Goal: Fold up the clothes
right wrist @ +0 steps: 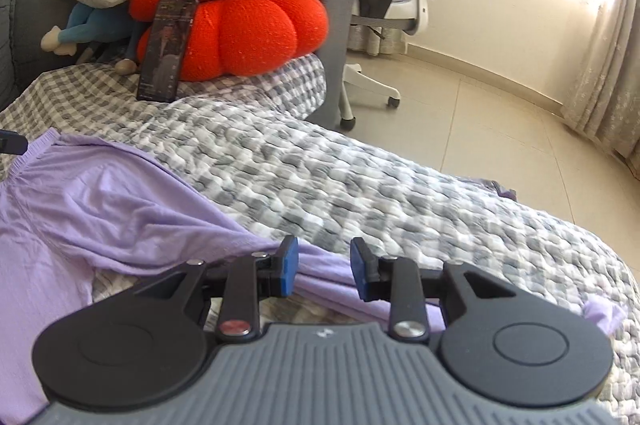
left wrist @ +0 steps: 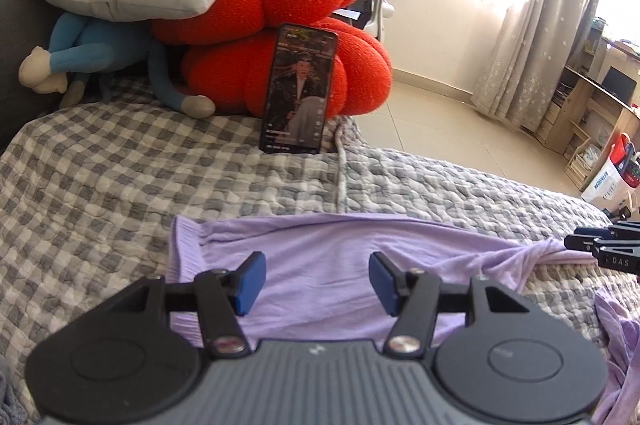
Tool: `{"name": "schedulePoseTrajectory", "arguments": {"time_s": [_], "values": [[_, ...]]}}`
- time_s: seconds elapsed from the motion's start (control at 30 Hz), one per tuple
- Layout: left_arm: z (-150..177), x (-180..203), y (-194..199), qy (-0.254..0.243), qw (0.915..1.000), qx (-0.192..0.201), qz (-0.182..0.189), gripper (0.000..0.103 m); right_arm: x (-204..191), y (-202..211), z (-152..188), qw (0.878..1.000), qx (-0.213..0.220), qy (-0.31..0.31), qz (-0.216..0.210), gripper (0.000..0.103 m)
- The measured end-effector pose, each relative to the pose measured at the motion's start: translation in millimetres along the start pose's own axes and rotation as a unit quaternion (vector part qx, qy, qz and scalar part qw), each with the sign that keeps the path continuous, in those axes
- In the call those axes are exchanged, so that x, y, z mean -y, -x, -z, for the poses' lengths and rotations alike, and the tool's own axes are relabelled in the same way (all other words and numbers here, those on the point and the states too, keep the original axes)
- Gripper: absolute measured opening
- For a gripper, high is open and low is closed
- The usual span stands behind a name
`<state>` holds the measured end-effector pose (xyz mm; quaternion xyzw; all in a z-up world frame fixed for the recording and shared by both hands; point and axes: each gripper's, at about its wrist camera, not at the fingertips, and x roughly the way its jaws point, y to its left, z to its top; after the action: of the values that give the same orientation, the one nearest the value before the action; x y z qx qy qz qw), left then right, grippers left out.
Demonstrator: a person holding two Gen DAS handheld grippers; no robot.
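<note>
- The checked quilt (left wrist: pixel 100 165) fills both views; the lilac garment (left wrist: pixel 320 265) lies on it, spread flat from 9 to 3 o'clock in the left view.
- My left gripper (left wrist: pixel 317 281) hovers over it, jaws apart and empty.
- My right gripper (right wrist: pixel 324 267) straddles a twisted strip of it, pads not pressing.
- I judge I should smooth the twist first.
- Only the right view shows the chair base (right wrist: pixel 368 89).
</note>
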<state>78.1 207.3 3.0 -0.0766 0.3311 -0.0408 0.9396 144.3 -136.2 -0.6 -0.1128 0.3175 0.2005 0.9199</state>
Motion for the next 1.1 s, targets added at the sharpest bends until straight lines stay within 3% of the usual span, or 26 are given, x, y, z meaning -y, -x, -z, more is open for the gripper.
{"name": "schedulePoseTrajectory", "arguments": {"time_s": [0.23,0.47,0.77,0.9,1.1], "values": [[0.9,54.3,-13.8,-0.048,0.9977,-0.025,0.042,0.058,55.1,21.4,24.8,0.998,-0.013,-0.038,0.041,0.033],[-2.8,110.2,-39.4,-0.098,0.9898,-0.046,0.093,0.058,107.2,35.5,41.0,0.993,-0.024,-0.076,0.088,0.033],[-12.3,164.3,-86.5,-0.134,0.9804,-0.060,0.132,0.057,148.6,28.8,41.3,0.985,-0.028,-0.115,0.122,0.033],[-16.7,179.4,-111.0,-0.137,0.9775,-0.064,0.147,0.052,163.0,13.8,35.0,0.983,-0.032,-0.125,0.130,0.033],[-17.8,184.7,-136.6,-0.122,0.9761,-0.073,0.165,0.035,164.7,-12.4,36.5,0.981,-0.054,-0.102,0.153,0.030]]}}
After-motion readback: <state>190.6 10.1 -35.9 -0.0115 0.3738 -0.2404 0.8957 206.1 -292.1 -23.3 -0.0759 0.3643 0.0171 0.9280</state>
